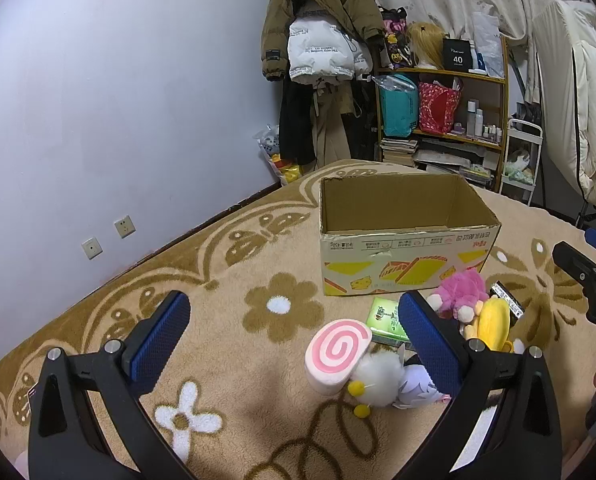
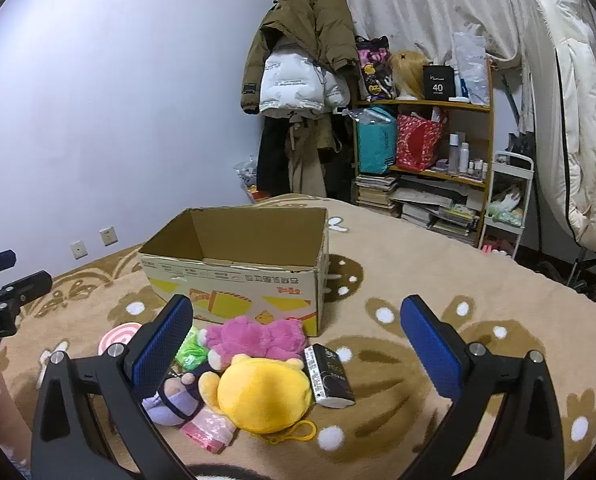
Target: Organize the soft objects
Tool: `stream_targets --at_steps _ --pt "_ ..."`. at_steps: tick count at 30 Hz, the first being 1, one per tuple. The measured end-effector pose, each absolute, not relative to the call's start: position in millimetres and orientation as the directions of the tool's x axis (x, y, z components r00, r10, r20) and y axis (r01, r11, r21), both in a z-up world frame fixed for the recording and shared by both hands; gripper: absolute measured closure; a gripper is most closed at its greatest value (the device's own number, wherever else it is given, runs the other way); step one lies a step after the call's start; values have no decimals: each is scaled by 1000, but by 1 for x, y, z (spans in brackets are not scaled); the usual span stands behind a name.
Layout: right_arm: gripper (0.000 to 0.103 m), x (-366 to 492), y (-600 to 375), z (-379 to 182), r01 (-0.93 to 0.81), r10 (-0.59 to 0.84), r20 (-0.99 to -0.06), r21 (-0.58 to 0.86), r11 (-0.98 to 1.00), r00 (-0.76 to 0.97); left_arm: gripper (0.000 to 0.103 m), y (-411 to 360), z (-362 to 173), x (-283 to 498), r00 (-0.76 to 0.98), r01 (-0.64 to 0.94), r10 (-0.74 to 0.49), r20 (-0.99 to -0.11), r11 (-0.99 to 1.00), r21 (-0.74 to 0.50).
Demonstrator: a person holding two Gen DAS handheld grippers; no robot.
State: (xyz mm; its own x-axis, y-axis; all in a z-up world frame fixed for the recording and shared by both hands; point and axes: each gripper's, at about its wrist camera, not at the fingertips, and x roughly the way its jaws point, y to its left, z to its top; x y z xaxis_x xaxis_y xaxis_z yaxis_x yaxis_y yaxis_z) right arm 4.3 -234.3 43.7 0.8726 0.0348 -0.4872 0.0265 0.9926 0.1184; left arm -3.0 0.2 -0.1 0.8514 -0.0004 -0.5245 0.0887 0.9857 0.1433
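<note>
An open cardboard box (image 1: pixel 401 236) stands on the flowered blanket, also in the right wrist view (image 2: pixel 238 264). In front of it lies a pile: a pink swirl cushion (image 1: pixel 335 354), a white fluffy toy (image 1: pixel 377 380), a pink plush (image 1: pixel 459 290) (image 2: pixel 254 338), a yellow plush (image 1: pixel 493 322) (image 2: pixel 264 394), a purple plush (image 2: pixel 172 398), a green tissue pack (image 1: pixel 387 318). My left gripper (image 1: pixel 294 344) is open above the blanket, left of the pile. My right gripper (image 2: pixel 298 354) is open, hovering over the pile. Both are empty.
A black packet (image 2: pixel 329 374) lies right of the yellow plush. A pink wrapper (image 2: pixel 210 428) lies near the purple plush. The blanket (image 2: pixel 417 264) stretches to the right. A shelf (image 2: pixel 425 152), hanging coats (image 2: pixel 301 72) and a white cart (image 2: pixel 505 200) stand beyond.
</note>
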Motion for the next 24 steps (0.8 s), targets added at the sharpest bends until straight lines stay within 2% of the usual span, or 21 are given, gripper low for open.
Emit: stream_targets --at_steps 24 --pt "0 4 -237 44 32 30 -484 118 992 875 0 -4 -6 -1 846 96 -4 -532 985 145"
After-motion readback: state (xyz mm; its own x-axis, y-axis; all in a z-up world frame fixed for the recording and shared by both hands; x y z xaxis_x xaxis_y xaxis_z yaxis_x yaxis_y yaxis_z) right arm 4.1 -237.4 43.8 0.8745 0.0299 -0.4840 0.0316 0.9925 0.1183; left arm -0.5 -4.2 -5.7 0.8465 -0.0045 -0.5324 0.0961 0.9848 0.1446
